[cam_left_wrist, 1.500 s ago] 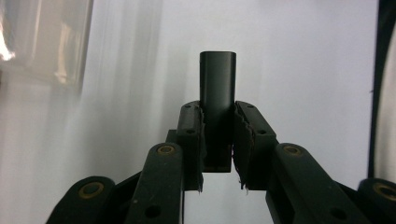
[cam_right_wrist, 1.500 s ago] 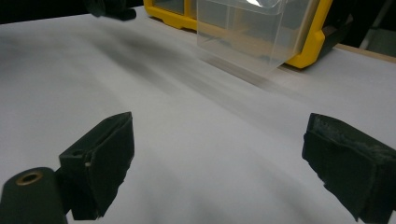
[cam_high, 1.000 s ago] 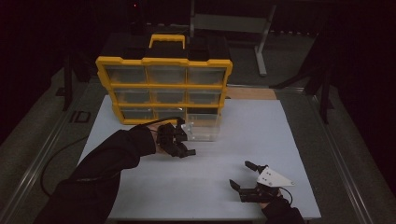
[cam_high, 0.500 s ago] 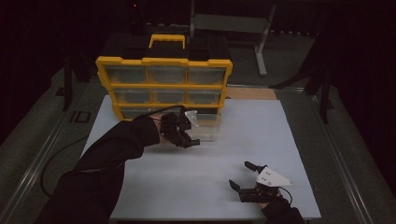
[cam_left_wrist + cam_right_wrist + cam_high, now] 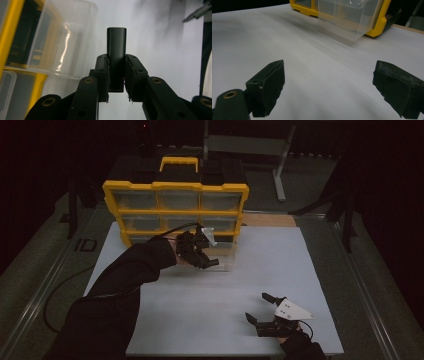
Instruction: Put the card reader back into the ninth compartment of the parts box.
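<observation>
At the centre of the high view I had the left hand-held gripper (image 5: 210,261) clamped on a small black plug (image 5: 116,53), just in front of the clear drawer (image 5: 344,17) pulled from the yellow organiser (image 5: 175,205), while the right hand-held gripper (image 5: 260,310), lower right, sat wide open over the white bench (image 5: 200,320), holding nothing.

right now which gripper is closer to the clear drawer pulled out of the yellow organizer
Left. The left gripper, shut on a black part, hovers right at the clear drawer. The right gripper sits open near the table's front edge, well apart from it.
</observation>
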`<control>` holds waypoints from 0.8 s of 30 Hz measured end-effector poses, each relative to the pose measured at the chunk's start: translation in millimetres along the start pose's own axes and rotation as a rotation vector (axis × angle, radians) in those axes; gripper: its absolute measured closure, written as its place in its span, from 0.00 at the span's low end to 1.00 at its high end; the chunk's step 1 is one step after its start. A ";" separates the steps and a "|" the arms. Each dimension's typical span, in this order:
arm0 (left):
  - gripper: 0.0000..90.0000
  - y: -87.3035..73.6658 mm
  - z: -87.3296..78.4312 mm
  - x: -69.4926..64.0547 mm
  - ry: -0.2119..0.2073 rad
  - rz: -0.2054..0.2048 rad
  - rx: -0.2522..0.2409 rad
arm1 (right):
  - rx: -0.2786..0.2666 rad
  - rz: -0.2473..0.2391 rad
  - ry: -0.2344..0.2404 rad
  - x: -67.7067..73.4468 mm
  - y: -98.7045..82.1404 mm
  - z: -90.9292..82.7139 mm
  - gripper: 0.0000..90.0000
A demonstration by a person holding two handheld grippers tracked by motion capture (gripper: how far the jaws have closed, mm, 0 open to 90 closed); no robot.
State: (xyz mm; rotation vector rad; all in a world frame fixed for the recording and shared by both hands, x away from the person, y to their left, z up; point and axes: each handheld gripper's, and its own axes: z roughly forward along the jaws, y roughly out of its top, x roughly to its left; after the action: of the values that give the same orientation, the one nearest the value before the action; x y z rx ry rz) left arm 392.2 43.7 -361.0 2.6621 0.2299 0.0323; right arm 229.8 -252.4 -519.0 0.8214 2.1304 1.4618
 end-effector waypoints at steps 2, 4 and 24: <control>0.83 1.7 -0.5 2.8 0.005 -0.010 -0.007 | -0.001 -0.003 -0.001 -0.1 0.2 0.0 0.12; 0.83 2.8 -0.4 5.7 0.003 -0.028 -0.017 | -0.002 -0.003 -0.001 -0.1 0.2 0.0 0.12; 0.83 12.7 6.7 24.1 0.120 -0.146 -0.061 | -0.001 -0.001 0.000 -0.2 -0.1 0.0 0.12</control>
State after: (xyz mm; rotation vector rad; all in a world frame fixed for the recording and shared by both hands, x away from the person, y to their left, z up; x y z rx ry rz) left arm 418.3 33.6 -361.5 2.5781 0.4536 0.1500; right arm 229.9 -252.5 -519.0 0.8194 2.1298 1.4625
